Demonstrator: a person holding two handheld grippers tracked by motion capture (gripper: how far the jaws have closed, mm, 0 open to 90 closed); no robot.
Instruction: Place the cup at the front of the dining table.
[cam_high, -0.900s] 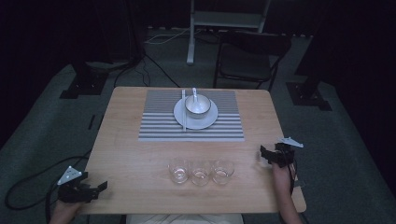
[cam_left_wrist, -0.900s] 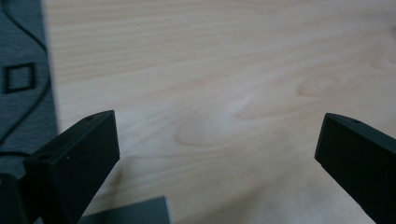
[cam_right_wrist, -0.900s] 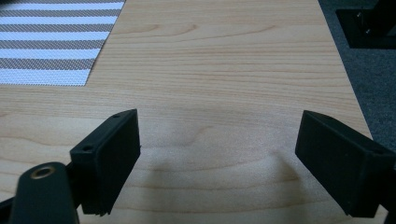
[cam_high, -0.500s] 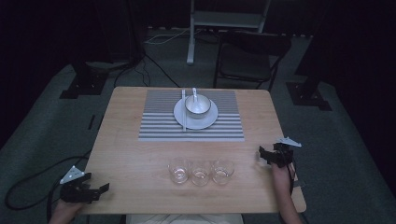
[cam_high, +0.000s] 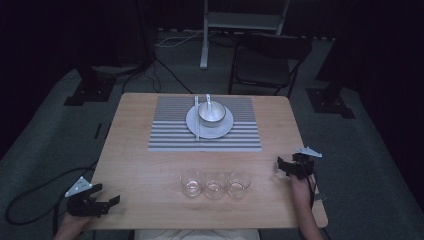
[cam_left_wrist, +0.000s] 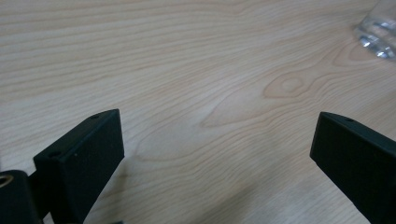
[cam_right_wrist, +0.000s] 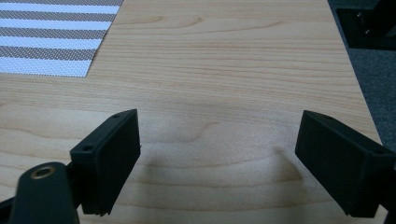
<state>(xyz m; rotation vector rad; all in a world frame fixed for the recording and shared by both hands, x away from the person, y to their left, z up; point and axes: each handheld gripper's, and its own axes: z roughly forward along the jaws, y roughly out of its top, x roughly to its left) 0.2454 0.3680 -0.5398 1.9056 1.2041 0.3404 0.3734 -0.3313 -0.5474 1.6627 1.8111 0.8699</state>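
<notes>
We hold both black two-jaw grippers wide and empty over the pale wooden table (cam_high: 150, 165): the left gripper (cam_high: 111, 202) at its near left corner, the right gripper (cam_high: 281, 165) near its right edge. Three clear drinking glasses (cam_high: 215, 183) (in a touching row) stand between them.

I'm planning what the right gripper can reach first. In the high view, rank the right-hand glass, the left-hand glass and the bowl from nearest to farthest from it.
From the right gripper, at the table's right edge:
1. Right-hand glass, the row's end on the gripper's side.
2. Left-hand glass, the row's far end.
3. Bowl, on the plate across the table.
The last two are close.
</notes>
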